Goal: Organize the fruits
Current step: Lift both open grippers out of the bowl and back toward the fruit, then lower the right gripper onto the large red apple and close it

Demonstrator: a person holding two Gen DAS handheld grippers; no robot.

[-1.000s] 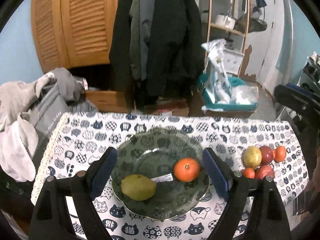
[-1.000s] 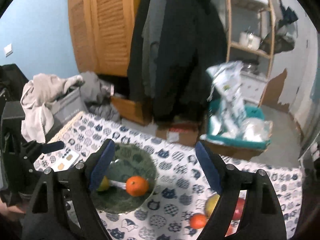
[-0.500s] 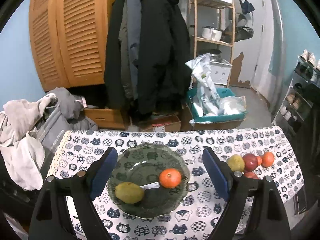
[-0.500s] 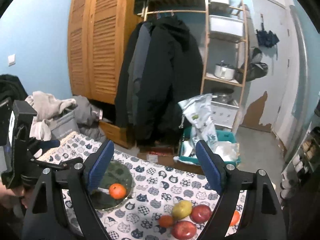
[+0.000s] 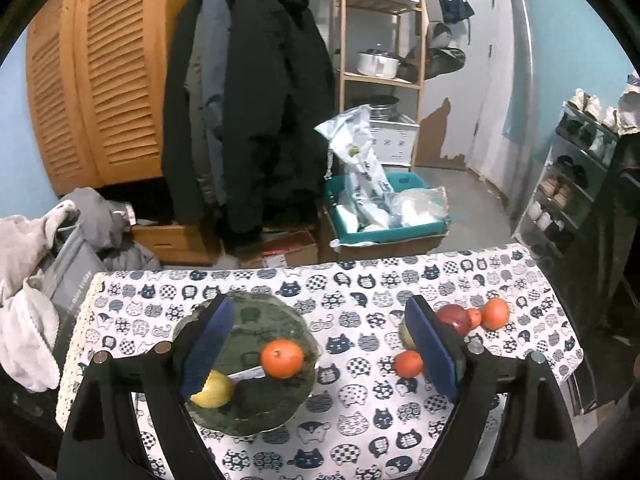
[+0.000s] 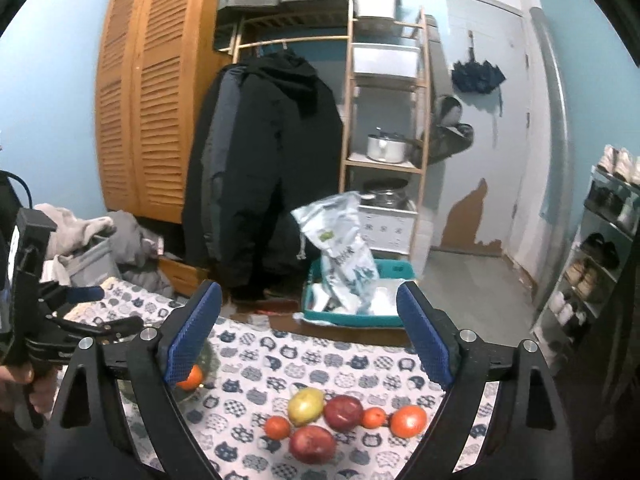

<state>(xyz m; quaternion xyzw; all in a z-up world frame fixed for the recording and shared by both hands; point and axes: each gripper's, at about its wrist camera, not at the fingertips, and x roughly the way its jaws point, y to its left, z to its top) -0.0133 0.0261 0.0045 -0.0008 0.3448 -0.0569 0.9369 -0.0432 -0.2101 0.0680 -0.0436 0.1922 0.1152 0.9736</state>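
Note:
A dark green patterned plate (image 5: 256, 412) sits on the cat-print tablecloth (image 5: 360, 280) and holds an orange (image 5: 282, 358) and a yellow-green pear (image 5: 212, 391). My left gripper (image 5: 318, 354) is open and empty, held above the plate. At the right lie loose fruits: a yellow pear (image 6: 306, 405), two red apples (image 6: 343, 412), and several small oranges (image 6: 408, 421). My right gripper (image 6: 308, 334) is open and empty, held above and behind this group. The left gripper's body (image 6: 48, 332) shows at the left of the right wrist view.
Beyond the table's far edge stand a teal bin (image 5: 388, 216) with plastic bags, cardboard boxes (image 5: 288, 248), hanging black coats (image 5: 248, 112) and a wooden shelf (image 5: 380, 60). A pile of clothes (image 5: 48, 264) lies at the left. A shoe rack (image 5: 568, 184) stands at the right.
Both grippers have risen and pulled back from the table, so the plate and fruits appear smaller and lower. Both stay open and empty.

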